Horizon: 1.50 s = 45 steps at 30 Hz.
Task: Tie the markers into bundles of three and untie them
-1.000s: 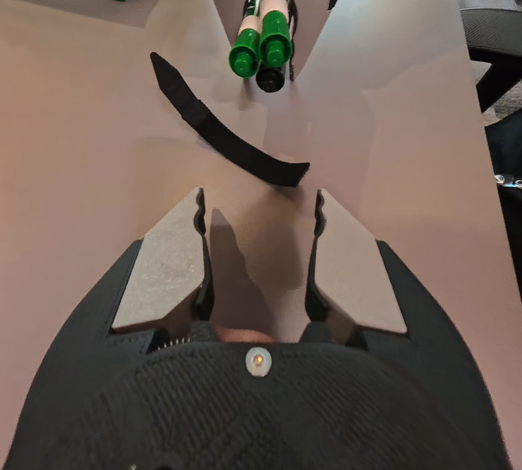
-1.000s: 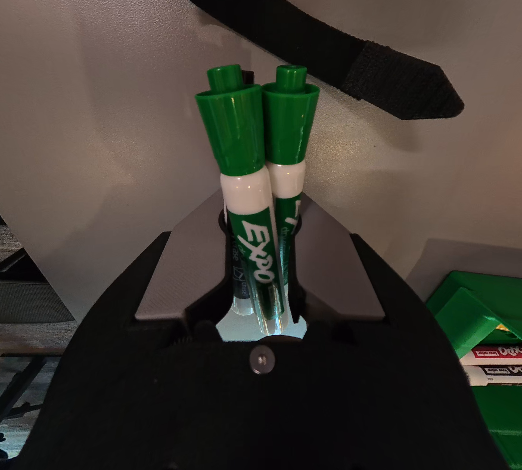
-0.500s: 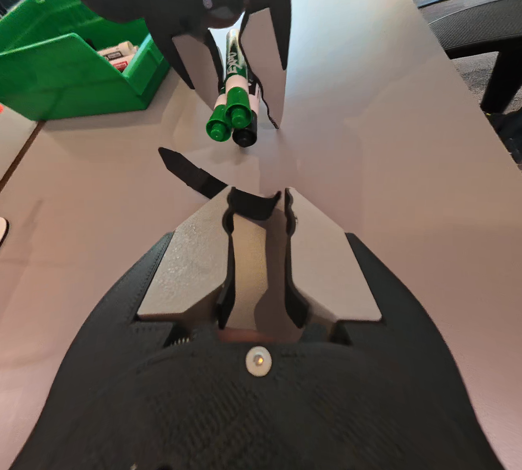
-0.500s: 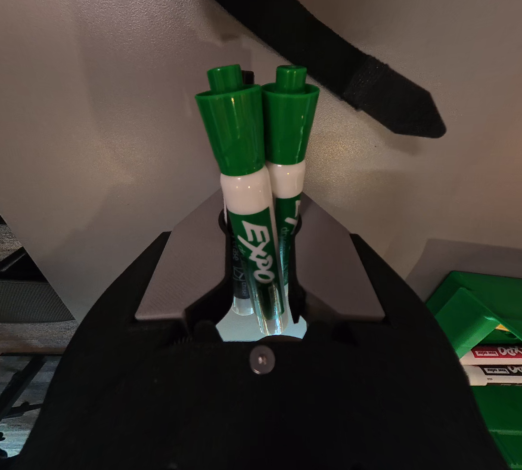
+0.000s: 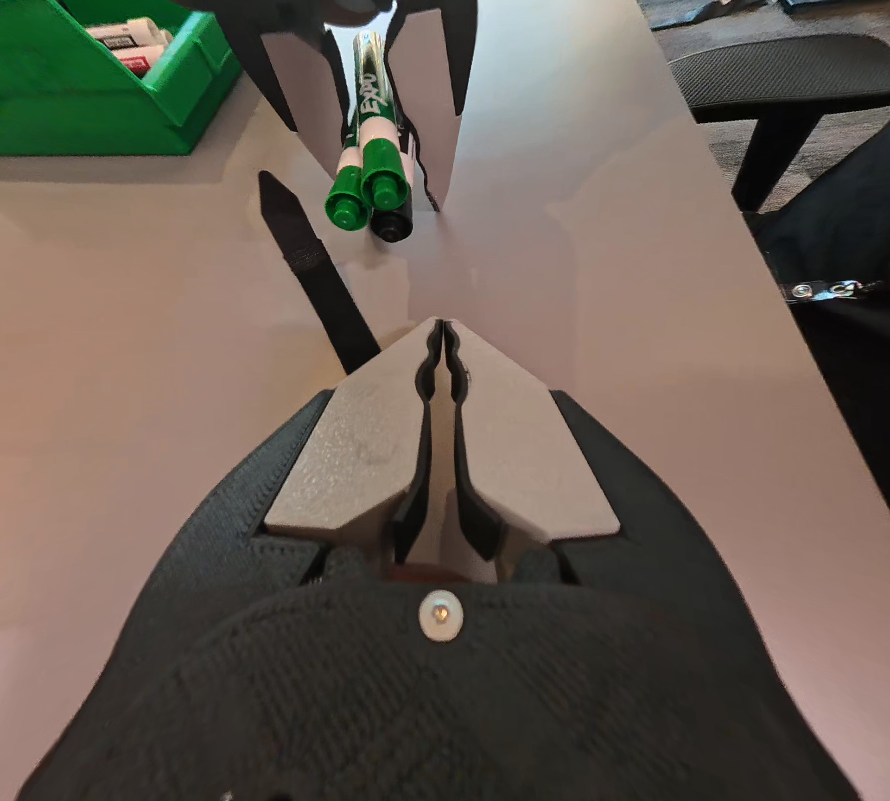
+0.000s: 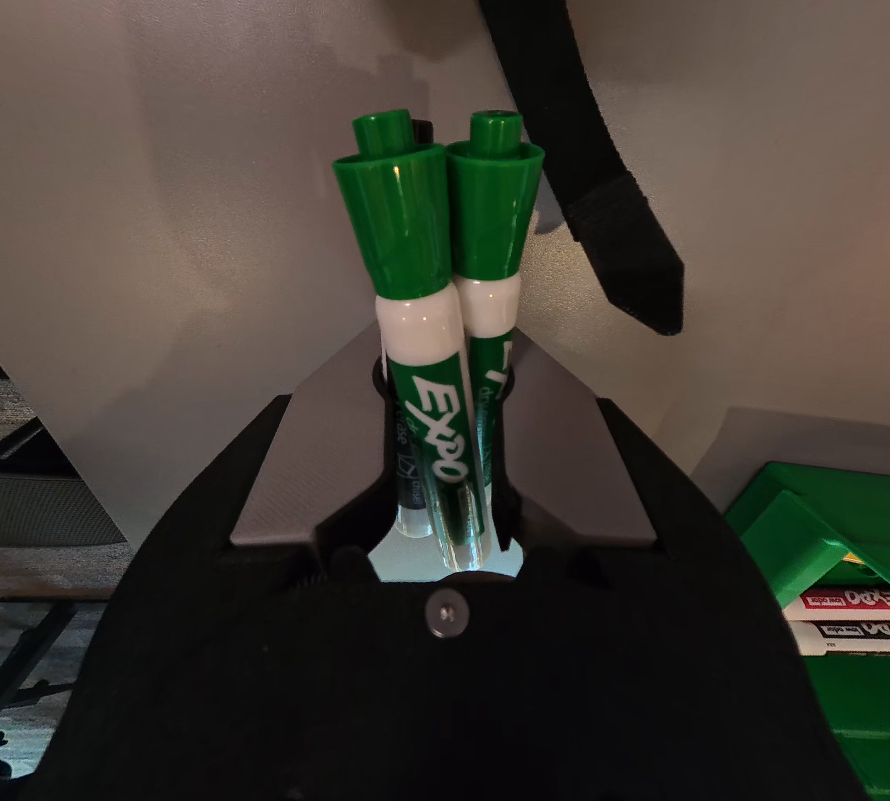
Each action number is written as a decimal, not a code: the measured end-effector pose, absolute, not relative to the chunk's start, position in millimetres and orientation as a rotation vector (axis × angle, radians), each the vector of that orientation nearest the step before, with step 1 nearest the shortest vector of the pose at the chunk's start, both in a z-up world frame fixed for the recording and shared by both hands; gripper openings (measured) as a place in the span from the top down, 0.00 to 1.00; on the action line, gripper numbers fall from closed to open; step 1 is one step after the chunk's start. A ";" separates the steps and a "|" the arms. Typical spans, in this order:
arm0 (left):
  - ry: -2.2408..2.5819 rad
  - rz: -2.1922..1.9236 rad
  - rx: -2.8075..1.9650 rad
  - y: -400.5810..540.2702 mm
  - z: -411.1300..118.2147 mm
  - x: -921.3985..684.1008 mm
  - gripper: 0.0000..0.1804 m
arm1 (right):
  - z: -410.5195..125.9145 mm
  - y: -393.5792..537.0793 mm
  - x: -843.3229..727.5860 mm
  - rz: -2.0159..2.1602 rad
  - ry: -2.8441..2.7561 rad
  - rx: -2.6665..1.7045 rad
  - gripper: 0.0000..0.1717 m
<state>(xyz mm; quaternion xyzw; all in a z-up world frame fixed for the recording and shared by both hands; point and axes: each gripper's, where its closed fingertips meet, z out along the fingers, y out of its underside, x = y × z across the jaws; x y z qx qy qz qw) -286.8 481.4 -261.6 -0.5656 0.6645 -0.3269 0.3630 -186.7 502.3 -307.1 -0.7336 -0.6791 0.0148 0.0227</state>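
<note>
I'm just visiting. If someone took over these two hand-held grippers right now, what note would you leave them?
Left gripper: shut; the black strap runs under its finger, and I cannot tell if it is pinched.
Right gripper: clamped on three markers, two green-capped and one black, tips over the table.
Done: the three are gathered.
Left: wrap the strap around them, then untie.

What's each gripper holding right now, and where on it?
Right gripper: three markers, clamped by their barrels, caps forward. Left gripper: fingers together; the strap runs under them, so a grip on it can't be told.
</note>
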 end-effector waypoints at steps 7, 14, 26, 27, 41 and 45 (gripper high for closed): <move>1.602 -0.609 -1.532 523.4 -263.7 -318.2 0.82 | -307.2 501.5 -186.2 0.050 -2.100 -2.271 0.78; 1.674 -0.576 -1.518 522.8 -283.4 -307.1 0.91 | -307.2 501.4 -186.2 0.053 -2.098 -2.270 0.78; 1.658 -0.697 -1.532 514.9 -267.1 -299.0 1.00 | -307.2 500.2 -185.8 0.049 -2.104 -2.271 0.78; 1.611 -0.779 -1.568 514.1 -260.2 -299.7 1.00 | -307.2 500.2 -185.8 0.049 -2.105 -2.270 0.78; 1.814 -0.735 -1.679 498.5 -259.9 -329.3 1.00 | -307.2 500.1 -185.7 0.058 -2.096 -2.267 0.78; 2.105 -0.254 -1.781 513.4 -255.3 -380.0 1.00 | -307.2 500.0 -185.6 0.053 -2.102 -2.267 0.78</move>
